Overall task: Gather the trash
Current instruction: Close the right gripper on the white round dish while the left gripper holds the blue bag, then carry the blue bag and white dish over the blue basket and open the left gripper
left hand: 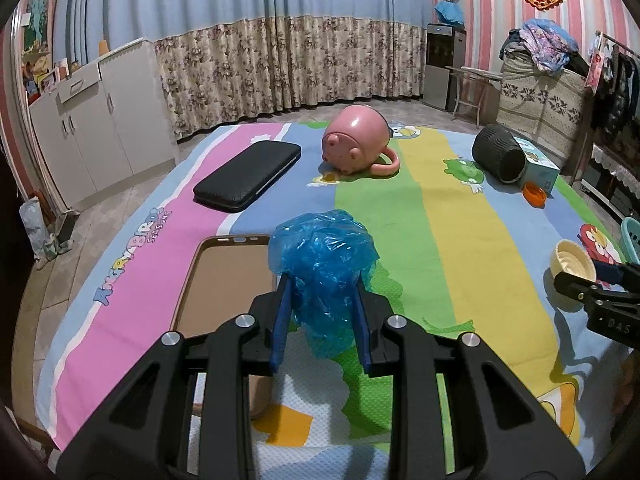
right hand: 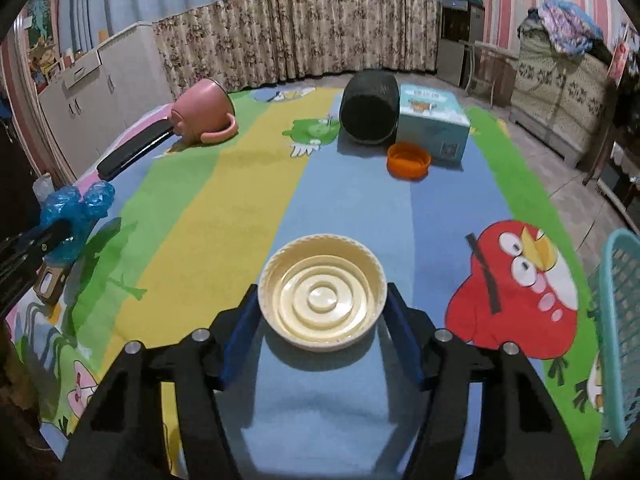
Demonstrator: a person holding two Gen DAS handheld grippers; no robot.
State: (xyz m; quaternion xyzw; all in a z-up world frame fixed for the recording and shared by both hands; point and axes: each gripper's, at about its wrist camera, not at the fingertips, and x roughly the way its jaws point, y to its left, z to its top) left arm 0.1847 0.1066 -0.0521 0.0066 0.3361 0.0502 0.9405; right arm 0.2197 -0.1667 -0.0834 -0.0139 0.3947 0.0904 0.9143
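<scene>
My left gripper (left hand: 322,284) is shut on a crumpled blue plastic bag (left hand: 322,256), held just above the striped cartoon mat (left hand: 448,216). The bag also shows at the left edge of the right wrist view (right hand: 76,210). My right gripper (right hand: 322,300) is shut on a cream round plastic lid (right hand: 322,292), its blue pads against the lid's left and right rim, slightly above the mat (right hand: 248,184). The lid and right gripper appear at the right edge of the left wrist view (left hand: 572,266).
On the mat: a brown phone case (left hand: 224,280), a black case (left hand: 248,176), a tipped pink cup (left hand: 356,142), a black cylinder on its side (right hand: 370,108), a light blue box (right hand: 434,126), an orange lid (right hand: 408,160). A teal basket (right hand: 618,328) stands at right.
</scene>
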